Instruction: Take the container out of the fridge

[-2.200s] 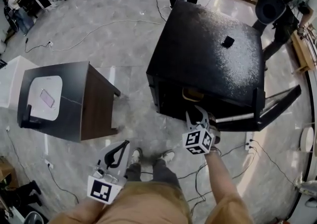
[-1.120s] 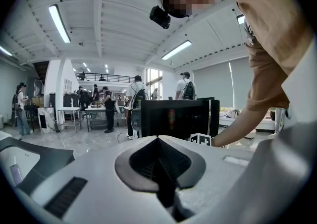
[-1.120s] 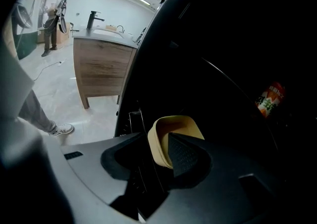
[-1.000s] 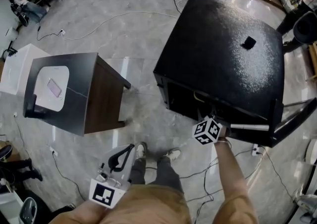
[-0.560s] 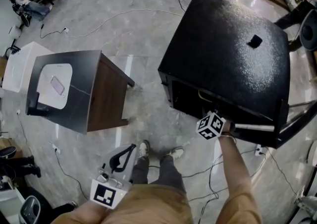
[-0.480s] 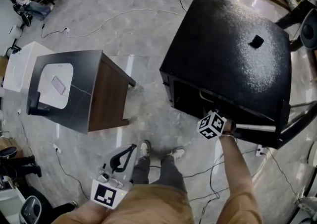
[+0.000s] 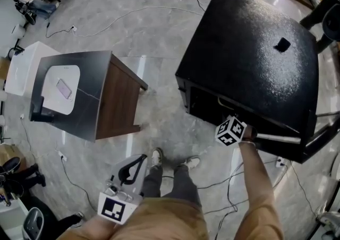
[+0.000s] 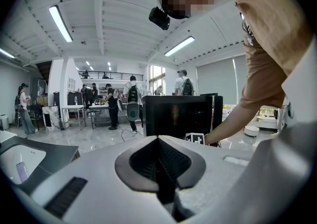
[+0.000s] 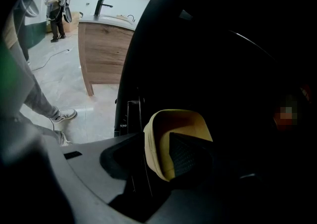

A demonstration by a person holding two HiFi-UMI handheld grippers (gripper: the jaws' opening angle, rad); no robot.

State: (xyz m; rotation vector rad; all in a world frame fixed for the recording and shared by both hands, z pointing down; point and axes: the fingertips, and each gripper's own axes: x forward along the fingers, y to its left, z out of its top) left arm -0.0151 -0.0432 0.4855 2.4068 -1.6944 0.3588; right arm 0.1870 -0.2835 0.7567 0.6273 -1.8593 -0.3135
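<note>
Inside fridge [image 9: 223, 44], right gripper [image 9: 156, 156], jaws just spreading, straddles wall of upright yellow container [image 9: 173, 119].

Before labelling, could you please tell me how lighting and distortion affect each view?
Head view: strong fisheye bend, even light, glare speckling the top of the black boxy fridge. Left gripper view: bright ceiling strip lights, round vignette. Right gripper view: fridge interior nearly black; only the yellow plastic container reads.

I find the fridge [image 7: 249, 53] front open to reach; its open door [image 7: 319, 139] bounds the right; floor [image 7: 159, 114] lies free toward the worktop [image 7: 87, 111].
</note>
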